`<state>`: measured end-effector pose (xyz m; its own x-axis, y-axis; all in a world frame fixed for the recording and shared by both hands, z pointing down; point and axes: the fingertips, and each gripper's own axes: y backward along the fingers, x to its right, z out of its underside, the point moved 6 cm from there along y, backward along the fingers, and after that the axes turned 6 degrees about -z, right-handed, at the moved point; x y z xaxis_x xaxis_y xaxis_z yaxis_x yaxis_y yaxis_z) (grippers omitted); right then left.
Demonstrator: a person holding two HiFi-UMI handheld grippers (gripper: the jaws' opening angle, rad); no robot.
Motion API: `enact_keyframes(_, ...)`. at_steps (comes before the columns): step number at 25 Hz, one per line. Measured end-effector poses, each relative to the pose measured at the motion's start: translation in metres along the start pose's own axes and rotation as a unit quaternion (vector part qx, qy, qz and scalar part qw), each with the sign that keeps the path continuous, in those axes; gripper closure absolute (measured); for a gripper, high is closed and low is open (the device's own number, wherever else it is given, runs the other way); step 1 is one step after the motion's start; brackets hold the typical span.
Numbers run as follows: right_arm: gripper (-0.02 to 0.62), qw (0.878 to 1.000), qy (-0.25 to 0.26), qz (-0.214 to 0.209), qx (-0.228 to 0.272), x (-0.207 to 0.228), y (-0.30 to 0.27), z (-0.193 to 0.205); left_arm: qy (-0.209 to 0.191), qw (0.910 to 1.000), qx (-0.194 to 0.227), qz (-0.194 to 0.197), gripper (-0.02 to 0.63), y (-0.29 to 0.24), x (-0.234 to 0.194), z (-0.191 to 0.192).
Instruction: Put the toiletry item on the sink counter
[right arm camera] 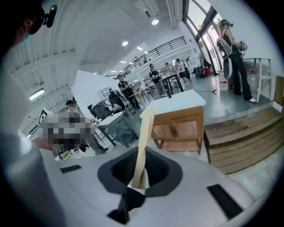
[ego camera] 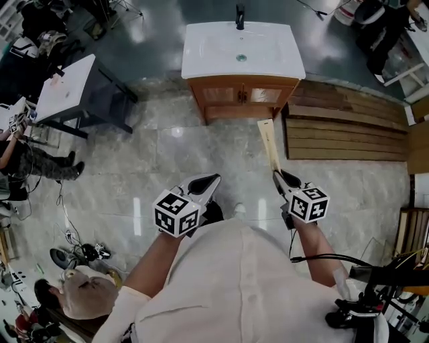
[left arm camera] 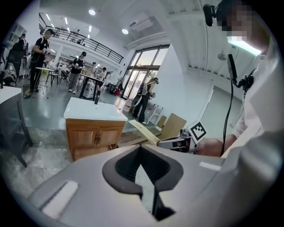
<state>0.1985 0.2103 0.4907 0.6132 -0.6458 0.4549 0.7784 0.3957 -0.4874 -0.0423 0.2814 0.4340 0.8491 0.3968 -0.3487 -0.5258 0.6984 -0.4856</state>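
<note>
The right tool (ego camera: 280, 177) pinches the near end of a long, flat, pale wooden toiletry stick (ego camera: 268, 142), which juts forward past its jaws. The left tool (ego camera: 212, 181) beside it is pressed together on nothing. The white sink worktop (ego camera: 208, 50) on its brown wooden cabinet (ego camera: 241, 94) lies well ahead of both tools, across open floor. With so little of the stick clamped, I judge it could pivot or slip out on the way, or its far tip could strike the cabinet edge or the black faucet (ego camera: 240, 15) and lever loose.
</note>
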Motion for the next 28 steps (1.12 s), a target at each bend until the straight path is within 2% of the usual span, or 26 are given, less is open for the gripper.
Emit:
enact_keyframes(6,0.564,0.999,-0.010,0.034,0.002,0.034,-0.050,-0.045,-0.011,0.9994,-0.020,0.024,0.600,-0.048,-0.071,-0.036)
enact_keyframes(12,0.564,0.996,-0.030,0.080,0.017,0.058,-0.108,-0.110,-0.050,0.9956,-0.033,0.072,0.600,-0.093,-0.147,-0.107)
enact_keyframes(17,0.564,0.992,-0.045,0.110,0.046,0.076,-0.148,-0.157,-0.082,0.9894,-0.051,0.109,0.600,-0.119,-0.194,-0.145)
enact_keyframes(22,0.565,0.989,-0.054,0.130,0.048,0.102,-0.167,-0.185,-0.073,0.9893,-0.055,0.114,0.600,-0.142,-0.226,-0.162)
enact_keyframes(28,0.565,0.988,-0.054,0.135,0.043,0.166,-0.194,-0.225,-0.057,0.9925,-0.049,0.097,0.600,-0.177,-0.254,-0.190)
